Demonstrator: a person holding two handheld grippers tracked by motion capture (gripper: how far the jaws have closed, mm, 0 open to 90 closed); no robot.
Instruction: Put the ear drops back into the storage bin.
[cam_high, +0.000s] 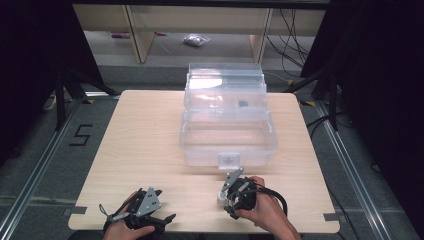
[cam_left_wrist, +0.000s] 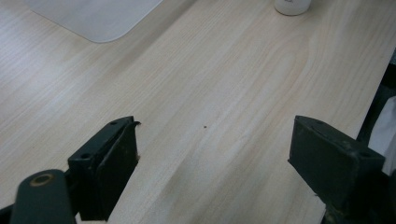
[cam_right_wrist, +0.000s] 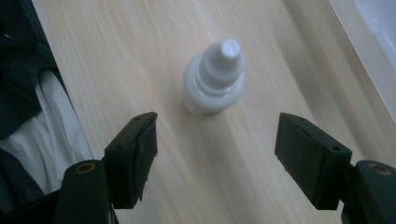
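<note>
Small white bottle (cam_right_wrist: 214, 85) stood upright on wooden table (cam_high: 145, 145), just ahead of right gripper (cam_right_wrist: 217, 151), jaws spread wide, nothing between. Left gripper (cam_left_wrist: 215, 163) near front edge, jaws likewise spread, empty. Clear plastic box (cam_high: 227, 135) open behind.

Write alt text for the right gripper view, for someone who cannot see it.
A small white bottle with a narrow capped tip stands upright on a light wooden table, just ahead of the right tool, whose two black jaws are spread wide and touch nothing. The edge of a clear plastic box crosses the upper right corner, and dark and white cloth lies at the left edge.
</note>
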